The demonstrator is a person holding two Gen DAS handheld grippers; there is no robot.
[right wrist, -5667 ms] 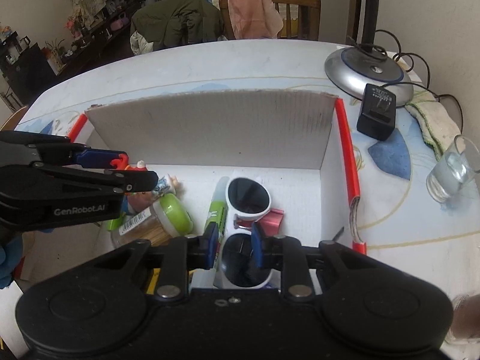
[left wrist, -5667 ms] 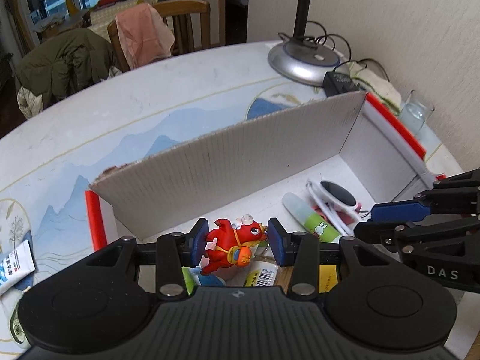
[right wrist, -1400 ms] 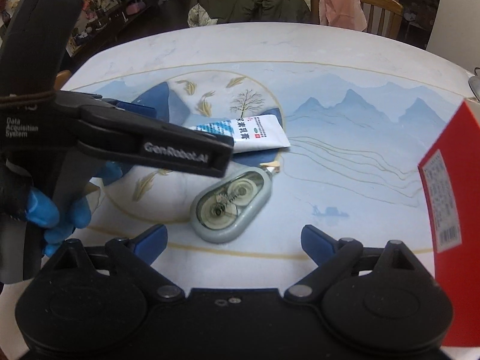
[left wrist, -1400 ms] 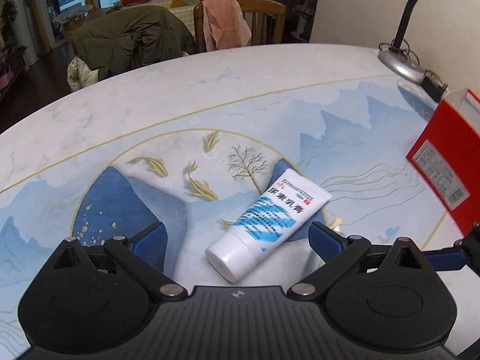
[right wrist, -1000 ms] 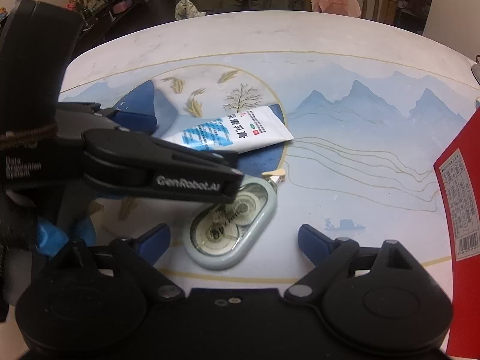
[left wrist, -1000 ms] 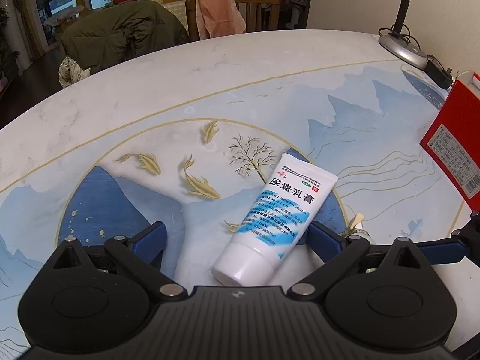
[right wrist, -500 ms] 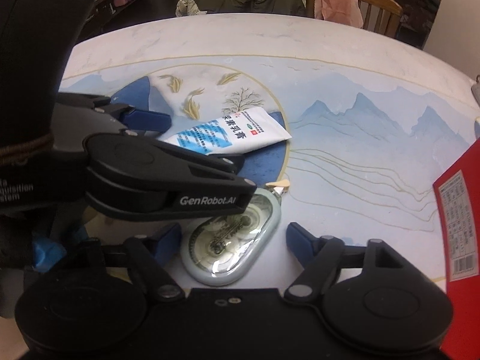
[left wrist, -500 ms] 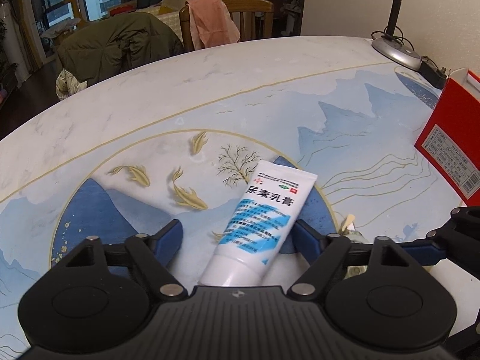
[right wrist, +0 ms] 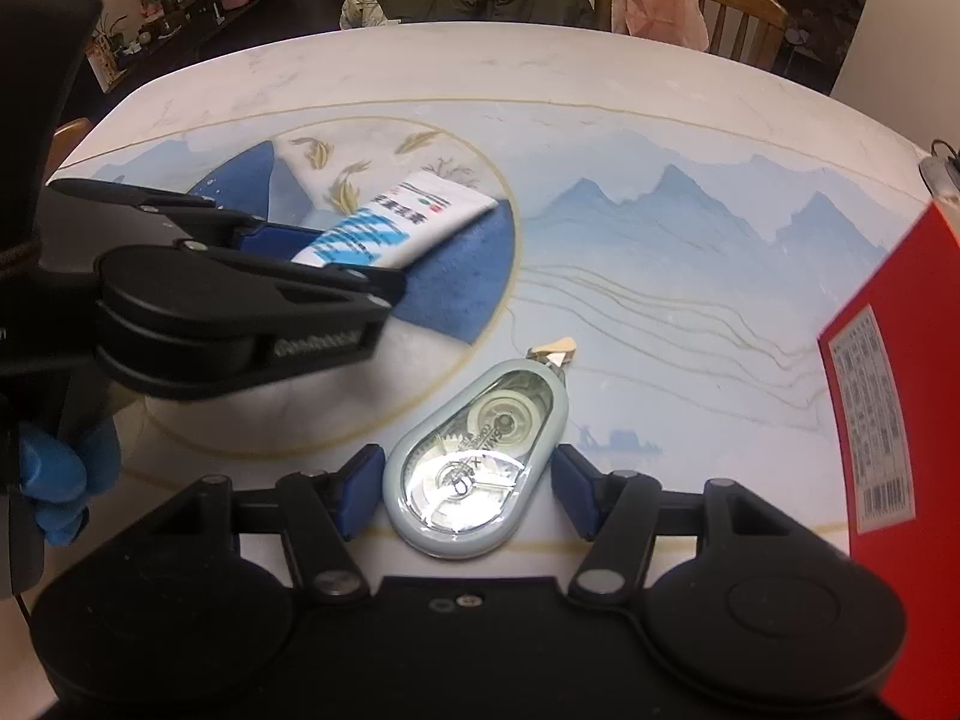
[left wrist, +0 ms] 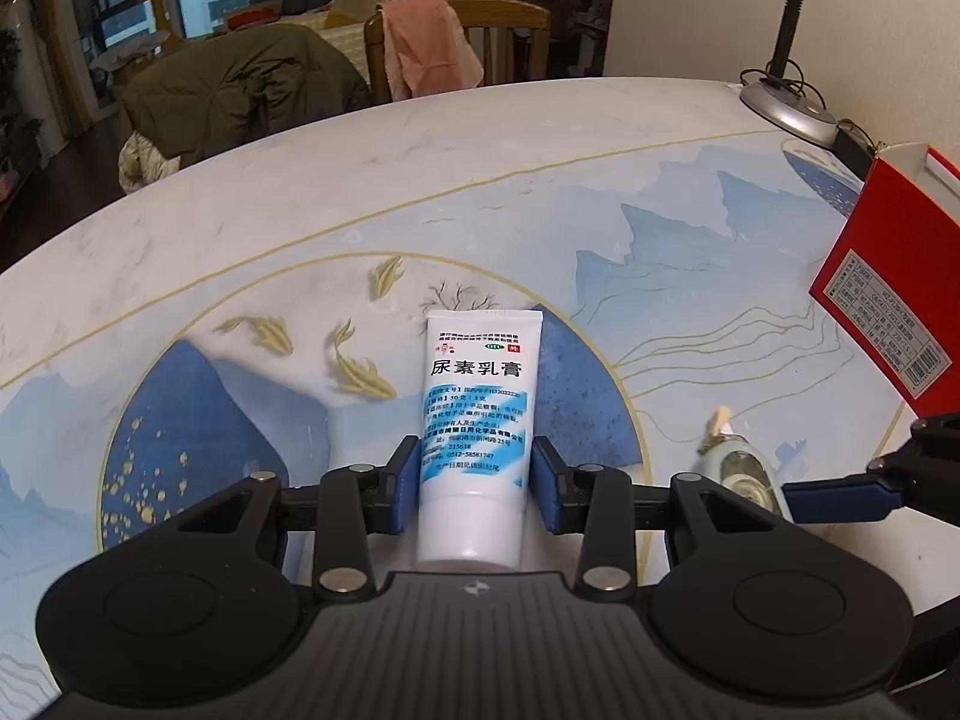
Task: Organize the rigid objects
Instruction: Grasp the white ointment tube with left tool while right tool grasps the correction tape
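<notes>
2 claws (left wrist: 474,489) (right wrist: 465,495) narrower than before

The cream tube (left wrist: 474,420) reads "尿素乳膏"; the correction tape (right wrist: 477,468) shows partial "CORRECTION".

The tube (left wrist: 474,420) has its cap end hidden under the left gripper (left wrist: 474,489) body, behind the fingers. Right of the right gripper (right wrist: 465,489) fingers, the red box (right wrist: 888,420) is cut by the edge, its label print too small to read. The lamp (left wrist: 792,60) head is cropped.
</notes>
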